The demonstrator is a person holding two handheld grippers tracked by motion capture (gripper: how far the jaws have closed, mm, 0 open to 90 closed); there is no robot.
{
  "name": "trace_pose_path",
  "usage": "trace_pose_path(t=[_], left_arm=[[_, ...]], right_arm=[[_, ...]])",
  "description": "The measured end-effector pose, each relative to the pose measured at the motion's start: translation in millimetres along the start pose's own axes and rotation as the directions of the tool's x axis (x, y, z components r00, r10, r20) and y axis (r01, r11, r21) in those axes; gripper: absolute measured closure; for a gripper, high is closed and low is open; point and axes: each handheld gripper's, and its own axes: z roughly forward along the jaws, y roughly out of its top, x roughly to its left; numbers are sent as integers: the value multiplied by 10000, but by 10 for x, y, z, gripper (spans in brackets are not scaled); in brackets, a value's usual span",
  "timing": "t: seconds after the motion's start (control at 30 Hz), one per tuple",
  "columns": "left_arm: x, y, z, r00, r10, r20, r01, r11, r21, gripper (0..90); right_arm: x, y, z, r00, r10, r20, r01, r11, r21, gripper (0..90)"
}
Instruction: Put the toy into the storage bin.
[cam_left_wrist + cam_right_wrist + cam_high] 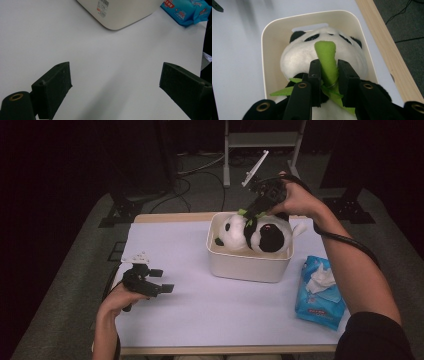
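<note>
At table's left edge my left gripper (161, 281) rests low over the white mat (170, 245), jaws spread wide with nothing between them — its own view looks between the pads at bare mat, with the bin's corner and the tissue pack beyond.

Centre-right: cream plastic bin (247, 265) sits on the mat. The plush panda (255, 234) lies in it on its side, head toward the left end, body bulging above the rim.

Over the bin, my right gripper (329, 72) comes down from above. Jaws narrow, clamped on the green felt bamboo stalk (327, 56) sewn to the panda's front; the stalk runs up between the two pads, and leaf tips stick out at either side.

Far right: blue tissue pack (320, 292), near the bin but apart from it, untouched.

Step, as I judge it: placing the panda into the bin, nearly done. Cannot tell whether its weight is fully on the bin floor.

Next move calls for settling it down, then parting the jaws and lifting straight up — the felt could snag on a pad.
</note>
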Motion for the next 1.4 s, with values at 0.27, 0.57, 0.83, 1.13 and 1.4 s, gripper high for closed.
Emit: trace_pose_path(t=[0.27, 0.57, 0.83, 1.13, 1.4], left_arm=[[8, -11, 6, 10000, 12, 30, -12, 10000, 13, 94], [-3, -6, 17, 10000, 40, 49, -40, 10000, 53, 94], [-6, -4, 27, 10000, 49, 75, -49, 9999, 92, 94], [-17, 4, 31, 9999, 102, 81, -103, 9999, 103, 94], [-17, 12, 33, 9998, 172, 79, -173, 9998, 114, 94]], right_arm=[[-40, -40, 180, 9995, 207, -248, -203, 9997, 152, 732], [-6, -170, 484, 9967, 396, -705, -362, 9982, 487, 729], [4, -306, 667, 9934, 657, -944, -617, 9971, 447, 716], [2, -406, 653, 9917, 947, -870, -907, 9947, 486, 655], [26, -474, 476, 9907, 1056, -863, -1056, 9944, 48, 606]])
